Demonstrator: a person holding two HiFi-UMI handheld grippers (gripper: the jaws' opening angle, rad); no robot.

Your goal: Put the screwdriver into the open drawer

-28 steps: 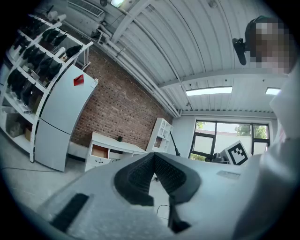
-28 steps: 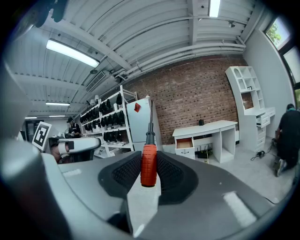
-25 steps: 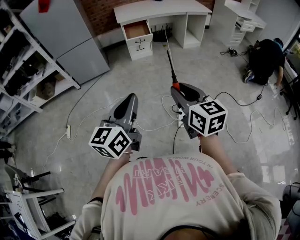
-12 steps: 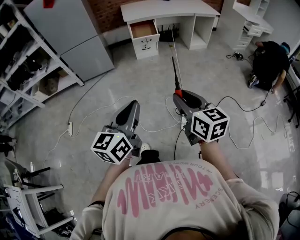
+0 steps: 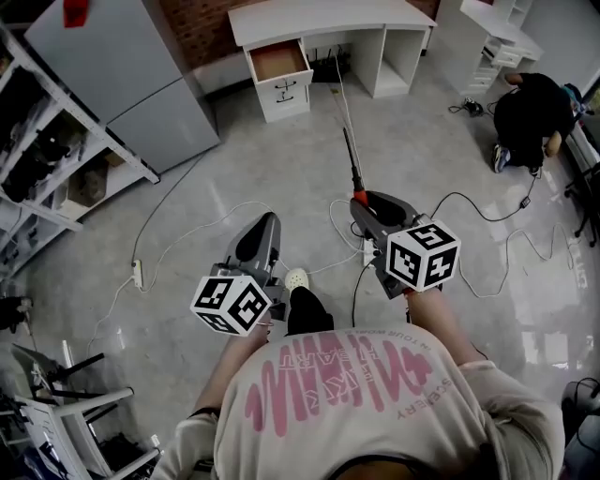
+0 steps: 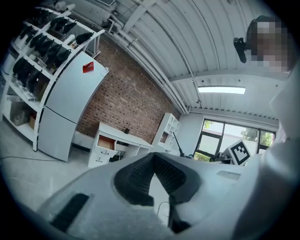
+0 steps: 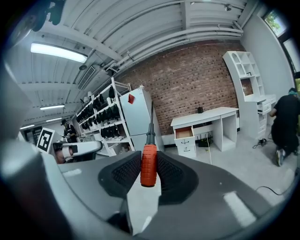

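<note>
My right gripper (image 5: 359,197) is shut on the orange handle of a screwdriver (image 5: 353,169), whose black shaft points ahead toward the desk. In the right gripper view the handle (image 7: 148,165) stands upright between the dark pads of that gripper (image 7: 149,158). My left gripper (image 5: 269,220) is held beside it, with its pads meeting at the tips and nothing between them (image 6: 153,159). The open drawer (image 5: 278,59) is at the left end of the white desk (image 5: 328,17), far ahead across the floor. It also shows in the gripper views: drawer (image 6: 106,143), drawer (image 7: 183,132).
A grey cabinet (image 5: 131,75) and open shelves (image 5: 37,159) stand at the left. Cables (image 5: 187,230) trail over the floor. A person (image 5: 527,111) crouches at the right near white shelving (image 5: 497,33). My white shoe (image 5: 296,278) shows between the grippers.
Both grippers have sunk a little in the head view, still carrying the screwdriver. A dark leg and white shoe have stepped forward between them.
</note>
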